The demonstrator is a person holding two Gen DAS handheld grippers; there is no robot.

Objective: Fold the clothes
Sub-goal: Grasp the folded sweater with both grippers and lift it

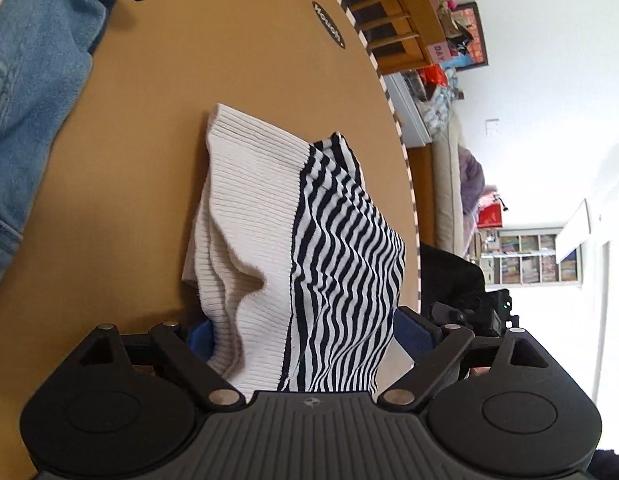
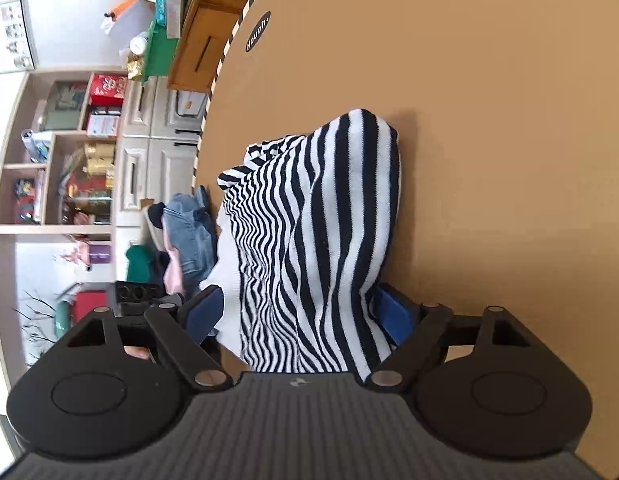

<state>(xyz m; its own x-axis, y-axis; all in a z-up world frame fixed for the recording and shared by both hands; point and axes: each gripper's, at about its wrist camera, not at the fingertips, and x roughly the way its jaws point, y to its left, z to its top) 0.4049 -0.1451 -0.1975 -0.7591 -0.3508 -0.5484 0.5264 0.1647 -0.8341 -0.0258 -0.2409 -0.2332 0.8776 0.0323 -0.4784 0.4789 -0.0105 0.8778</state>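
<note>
A black-and-white striped sweater (image 1: 337, 240) with a white ribbed hem (image 1: 245, 200) lies bunched on the round brown table (image 1: 189, 60). My left gripper (image 1: 305, 334) stands open around its near end. The cloth fills the gap between the blue pads (image 1: 199, 338) without being squeezed. In the right wrist view the same sweater (image 2: 329, 220) runs forward from my right gripper (image 2: 301, 308). That gripper is shut on the thick bundle, and its blue pads (image 2: 395, 312) press on both sides. The cloth's near end is hidden behind each gripper's body.
A blue denim garment (image 1: 29, 100) lies on the table at the far left of the left wrist view. A pile of other clothes (image 2: 185, 236) sits near the table's edge (image 2: 205, 128). Beyond the edge stand shelves and wooden furniture (image 2: 69, 168).
</note>
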